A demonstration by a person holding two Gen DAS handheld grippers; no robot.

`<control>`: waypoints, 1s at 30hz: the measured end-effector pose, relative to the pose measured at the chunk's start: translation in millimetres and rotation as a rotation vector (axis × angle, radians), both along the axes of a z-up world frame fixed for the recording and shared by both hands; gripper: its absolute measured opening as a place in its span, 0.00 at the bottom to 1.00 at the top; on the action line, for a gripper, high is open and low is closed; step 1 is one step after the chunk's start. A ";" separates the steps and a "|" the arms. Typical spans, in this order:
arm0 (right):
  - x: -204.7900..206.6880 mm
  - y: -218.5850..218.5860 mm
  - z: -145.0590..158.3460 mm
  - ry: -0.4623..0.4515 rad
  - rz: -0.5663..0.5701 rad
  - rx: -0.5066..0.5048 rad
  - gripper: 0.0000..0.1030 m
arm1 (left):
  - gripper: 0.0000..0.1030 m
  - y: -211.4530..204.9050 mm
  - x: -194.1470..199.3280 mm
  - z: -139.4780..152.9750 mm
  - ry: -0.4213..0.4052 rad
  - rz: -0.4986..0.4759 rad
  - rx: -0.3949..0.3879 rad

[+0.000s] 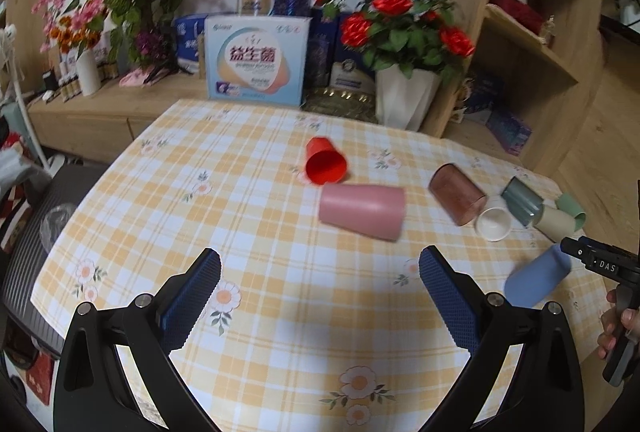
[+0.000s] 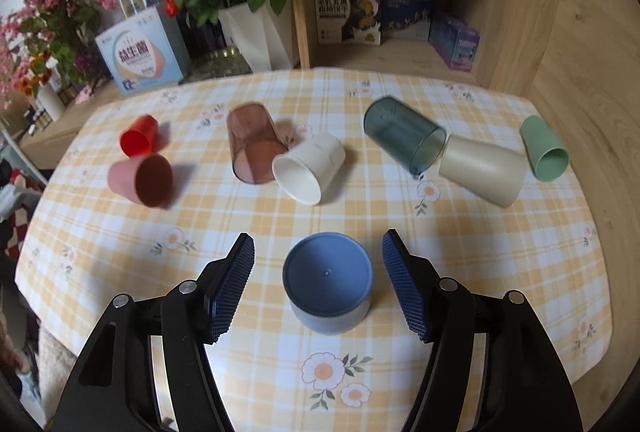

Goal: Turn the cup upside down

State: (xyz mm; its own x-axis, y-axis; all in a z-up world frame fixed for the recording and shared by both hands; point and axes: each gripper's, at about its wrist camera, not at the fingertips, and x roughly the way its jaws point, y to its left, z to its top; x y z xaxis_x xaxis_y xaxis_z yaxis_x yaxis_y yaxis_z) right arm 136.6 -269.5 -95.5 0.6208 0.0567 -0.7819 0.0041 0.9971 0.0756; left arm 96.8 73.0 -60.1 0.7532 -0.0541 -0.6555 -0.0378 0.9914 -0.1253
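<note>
A blue cup [image 2: 328,288] stands upside down on the checked tablecloth, base up, between the open fingers of my right gripper [image 2: 318,268], which do not touch it. It also shows in the left wrist view [image 1: 536,280], beside the right gripper's tip [image 1: 600,264]. My left gripper [image 1: 320,284] is open and empty above bare cloth. A pink cup [image 1: 362,212] lies on its side just beyond it, with a red cup [image 1: 325,162] on its side behind.
More cups lie on their sides: brown translucent [image 2: 254,146], white [image 2: 310,168], dark teal [image 2: 404,138], beige [image 2: 482,168], green [image 2: 544,148]. Boxes, a red-flower vase [image 1: 404,96] and wooden shelves stand behind the table's far edge.
</note>
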 end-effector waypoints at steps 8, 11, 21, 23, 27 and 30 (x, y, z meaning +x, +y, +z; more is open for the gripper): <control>-30.7 -7.0 44.6 -0.093 0.001 0.020 0.74 | 0.94 -15.9 -15.4 39.1 -0.071 -0.037 0.014; -47.8 -7.3 67.1 -0.150 0.011 0.028 0.84 | 0.94 -23.7 -23.3 57.3 -0.101 -0.048 0.043; -116.7 7.1 132.3 -0.351 -0.015 -0.048 0.86 | 0.94 -44.7 -62.2 119.5 -0.272 -0.093 0.067; -125.9 7.4 140.1 -0.380 -0.029 -0.043 0.86 | 0.94 -51.8 -69.4 127.5 -0.291 -0.100 0.096; -137.4 9.8 149.5 -0.403 -0.019 -0.015 0.86 | 0.94 -60.8 -81.7 136.7 -0.332 -0.080 0.146; -143.1 14.2 153.7 -0.419 -0.015 -0.022 0.86 | 0.94 -63.2 -88.0 138.7 -0.334 -0.089 0.148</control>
